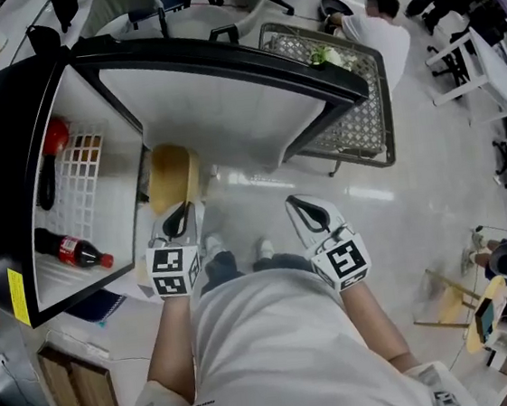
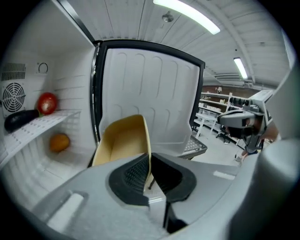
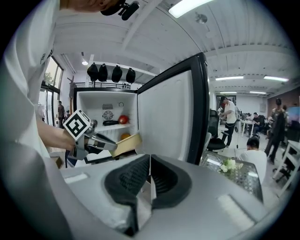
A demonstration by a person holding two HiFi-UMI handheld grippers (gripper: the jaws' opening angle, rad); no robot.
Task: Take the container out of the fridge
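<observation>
A tan open container (image 1: 172, 173) hangs in front of the open fridge (image 1: 68, 173), outside its shelves. My left gripper (image 1: 179, 215) is shut on the container's wall. In the left gripper view the thin tan wall (image 2: 125, 139) runs down between the two black pads (image 2: 132, 174), which pinch it edge-on at my left gripper (image 2: 150, 176). My right gripper (image 1: 304, 208) hovers to the right of the left one, shut with nothing in it. In the right gripper view my right gripper (image 3: 149, 180) shows its pads meeting, and the container (image 3: 126, 143) is in the left gripper's grip.
On the fridge's white rack (image 2: 35, 123) lie a red fruit (image 2: 47, 102) and a dark eggplant (image 2: 20, 120); an orange (image 2: 59, 142) sits below. A cola bottle (image 1: 70, 249) lies lower in the fridge. The door (image 1: 223, 92) stands open, a wire cart (image 1: 347, 105) behind it.
</observation>
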